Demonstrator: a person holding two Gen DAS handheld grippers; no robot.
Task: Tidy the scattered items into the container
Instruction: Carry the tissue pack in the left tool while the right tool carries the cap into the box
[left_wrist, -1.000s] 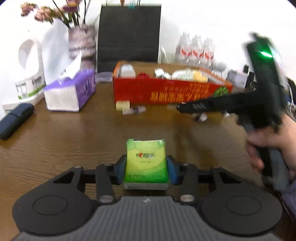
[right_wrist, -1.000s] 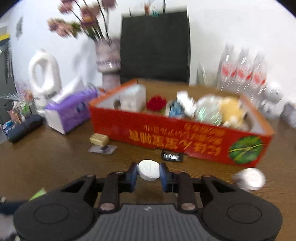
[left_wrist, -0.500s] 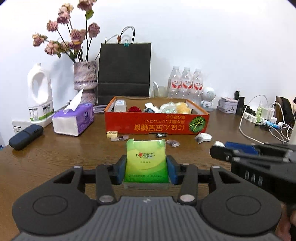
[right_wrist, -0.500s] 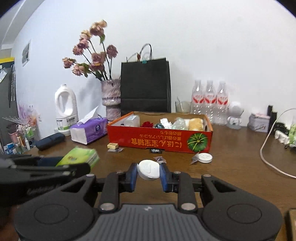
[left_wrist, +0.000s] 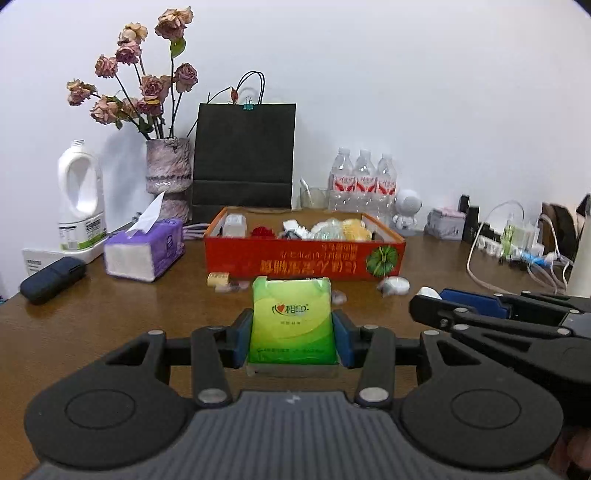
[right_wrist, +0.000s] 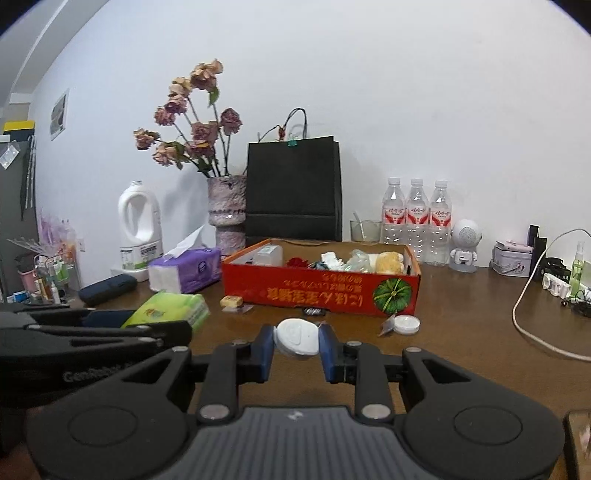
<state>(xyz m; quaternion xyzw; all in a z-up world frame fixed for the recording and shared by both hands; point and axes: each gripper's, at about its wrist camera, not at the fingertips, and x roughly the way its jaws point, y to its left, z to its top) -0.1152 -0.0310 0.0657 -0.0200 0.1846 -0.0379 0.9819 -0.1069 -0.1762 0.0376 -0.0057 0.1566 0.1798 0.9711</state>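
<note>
My left gripper (left_wrist: 293, 334) is shut on a green tissue pack (left_wrist: 293, 321), held above the brown table. The right gripper (right_wrist: 296, 347) is shut on a small white round case (right_wrist: 297, 336). Each gripper shows in the other's view: the right one (left_wrist: 424, 299) at the right with the white case (left_wrist: 430, 292) at its tip, the left one (right_wrist: 177, 325) at the left with the green pack (right_wrist: 170, 308). The red cardboard box (left_wrist: 303, 264) (right_wrist: 321, 291) stands ahead with several items inside. In front of it lie a yellow block (right_wrist: 231, 301), a dark wrapper (right_wrist: 313, 312) and a white lid (right_wrist: 406, 325).
A purple tissue box (left_wrist: 146, 253), a white jug (left_wrist: 79, 199), a vase of dried roses (left_wrist: 168, 173), a black paper bag (left_wrist: 243, 162), three water bottles (left_wrist: 364, 181) and a dark case (left_wrist: 51, 278) ring the box. Cables and a power strip (left_wrist: 517, 251) lie at right.
Both grippers have pulled back from the red box and risen a little, each keeping its item. The box now looks smaller and farther. Over the last half second nothing moved.
</note>
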